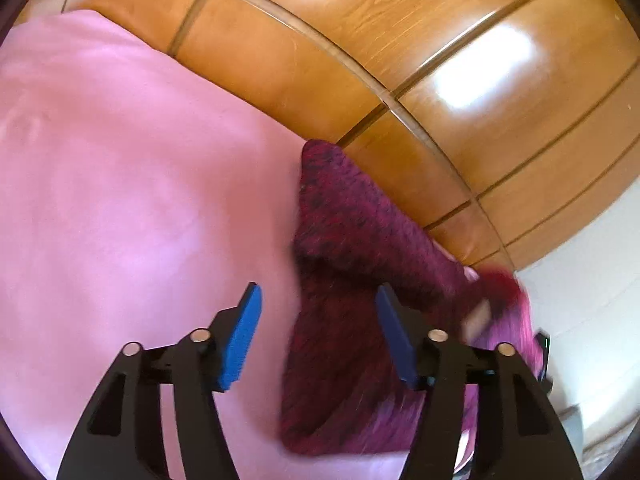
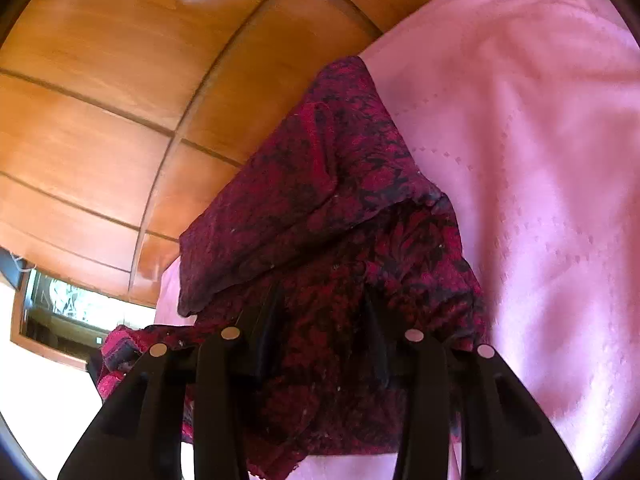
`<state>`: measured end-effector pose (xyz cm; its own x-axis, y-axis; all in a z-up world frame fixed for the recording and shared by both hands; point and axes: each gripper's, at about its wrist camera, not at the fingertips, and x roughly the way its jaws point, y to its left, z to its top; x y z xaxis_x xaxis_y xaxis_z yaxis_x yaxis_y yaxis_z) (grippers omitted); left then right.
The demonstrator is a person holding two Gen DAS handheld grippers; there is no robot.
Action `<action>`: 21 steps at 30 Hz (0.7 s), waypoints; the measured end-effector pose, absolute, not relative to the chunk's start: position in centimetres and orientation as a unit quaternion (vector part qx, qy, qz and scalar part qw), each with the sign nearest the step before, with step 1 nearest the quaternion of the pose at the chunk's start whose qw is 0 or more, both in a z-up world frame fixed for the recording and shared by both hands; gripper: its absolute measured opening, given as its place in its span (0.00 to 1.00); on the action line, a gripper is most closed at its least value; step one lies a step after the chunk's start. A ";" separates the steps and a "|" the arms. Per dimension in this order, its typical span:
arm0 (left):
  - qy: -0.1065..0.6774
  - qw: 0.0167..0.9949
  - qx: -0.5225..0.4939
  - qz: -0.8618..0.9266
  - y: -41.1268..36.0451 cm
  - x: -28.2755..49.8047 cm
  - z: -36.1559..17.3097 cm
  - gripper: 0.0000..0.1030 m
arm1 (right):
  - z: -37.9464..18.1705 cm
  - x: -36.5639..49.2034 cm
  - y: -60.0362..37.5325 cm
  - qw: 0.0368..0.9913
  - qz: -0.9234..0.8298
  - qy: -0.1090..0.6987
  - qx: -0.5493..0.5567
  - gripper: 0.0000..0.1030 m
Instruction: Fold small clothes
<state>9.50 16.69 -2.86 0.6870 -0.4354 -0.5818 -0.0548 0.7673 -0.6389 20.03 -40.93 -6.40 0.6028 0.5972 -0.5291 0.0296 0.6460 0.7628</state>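
Observation:
A dark red garment with a black pattern (image 1: 352, 280) lies bunched on a pink bedsheet (image 1: 120, 200) near the bed's edge. My left gripper (image 1: 319, 316) is open. Its left blue pad hangs over bare sheet, and its right pad is over the garment's near fold without pressing it. In the right wrist view the same garment (image 2: 320, 200) rises in a folded heap straight ahead. My right gripper (image 2: 318, 320) has its jaws apart, and cloth fills the gap and drapes around both dark fingers (image 2: 260, 328). The garment's far right end is blurred in the left wrist view.
Glossy wooden panels (image 1: 480, 80) stand just behind the bed, seen again as wooden panels (image 2: 100, 80) in the right wrist view. The pink sheet (image 2: 540, 160) stretches wide beside the garment. A white wall (image 1: 580, 300) and a framed window (image 2: 60, 308) lie beyond the bed's edge.

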 end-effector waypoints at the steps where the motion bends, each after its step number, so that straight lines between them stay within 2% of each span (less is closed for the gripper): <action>1: 0.379 0.860 -0.321 -0.118 16.9 8.7 -2.9 0.68 | -6.5 20.2 -41.0 0.807 0.175 0.410 0.387 0.37; 5: 0.383 0.865 -0.278 -0.165 15.8 5.6 -2.9 0.75 | -6.3 20.6 -41.8 0.791 0.187 0.396 0.427 0.54; 6: 0.385 0.866 -0.266 -0.176 15.1 5.3 -2.9 0.78 | -6.0 20.4 -42.1 0.792 0.186 0.388 0.434 0.65; 7: 0.387 0.867 -0.254 -0.186 14.4 5.0 -3.0 0.81 | -5.5 20.0 -42.5 0.798 0.180 0.373 0.438 0.72; 8: 0.391 0.867 -0.242 -0.192 13.7 5.0 -3.4 0.81 | -5.0 19.5 -43.1 0.802 0.177 0.357 0.445 0.82; 11: 0.405 0.861 -0.241 -0.192 12.7 6.0 -4.9 0.81 | -3.2 17.6 -44.6 0.816 0.182 0.321 0.445 0.82; 16: 0.415 0.848 -0.261 -0.203 12.2 7.0 -6.9 0.81 | -1.8 14.4 -44.4 0.867 0.167 0.340 0.323 0.81; 21: 0.411 0.832 -0.294 -0.230 12.3 7.4 -7.8 0.78 | -3.8 13.6 -40.6 0.890 0.153 0.400 0.159 0.64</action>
<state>7.41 12.26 -7.78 0.5558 -0.6241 -0.5492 0.1402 0.7215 -0.6781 13.60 -40.60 -3.82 0.6334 0.3985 -0.6633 -0.1442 0.9030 0.4048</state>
